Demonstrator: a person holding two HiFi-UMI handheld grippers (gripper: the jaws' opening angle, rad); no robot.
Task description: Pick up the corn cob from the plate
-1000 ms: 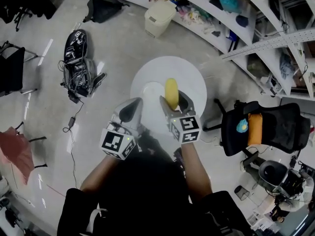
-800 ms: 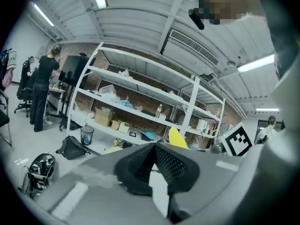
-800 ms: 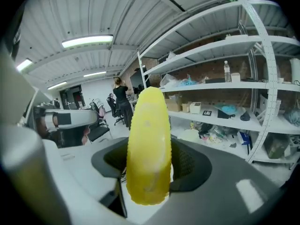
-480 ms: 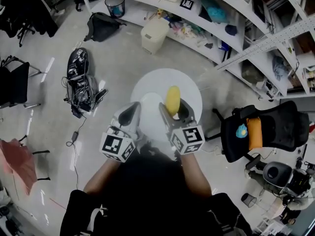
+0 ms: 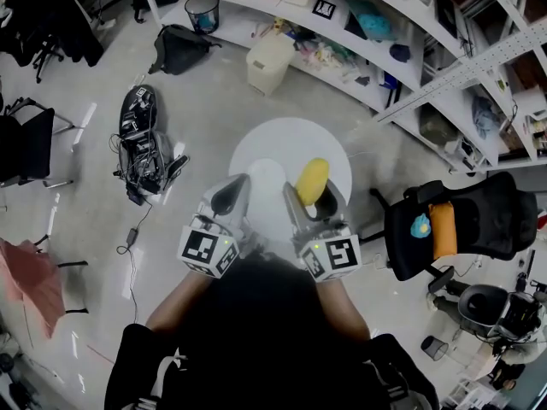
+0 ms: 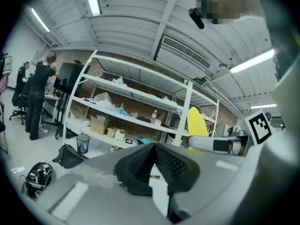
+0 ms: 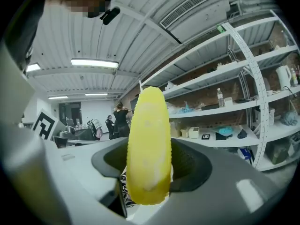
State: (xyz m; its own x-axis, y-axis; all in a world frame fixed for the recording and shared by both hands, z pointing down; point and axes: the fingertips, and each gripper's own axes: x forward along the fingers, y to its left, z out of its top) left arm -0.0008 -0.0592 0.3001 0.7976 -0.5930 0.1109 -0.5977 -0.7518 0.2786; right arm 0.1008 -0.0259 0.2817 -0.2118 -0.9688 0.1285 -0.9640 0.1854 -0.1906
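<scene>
Right gripper has the corn cob and it's a firm grip, both jaws clamped on the lower part of the cob from either side. In the right gripper view the cob stands nearly upright between the dark pads, its top well above them, with shelves and ceiling lights behind it. From the head view the cob sits above the round white table, just to the right of the white plate, which lies bare on the near side of the tabletop. Now the left gripper: its jaws are pressed together with nothing between them, and it hangs just beside its partner over the plate's left edge. The left gripper view confirms it, pads meeting in a closed wedge, and the yellow cob shows off to the right in the other gripper's grasp. Around the table there's a black office chair on the right, a tangle of gear and cables on the floor to the left, and long white shelves running across the back.
</scene>
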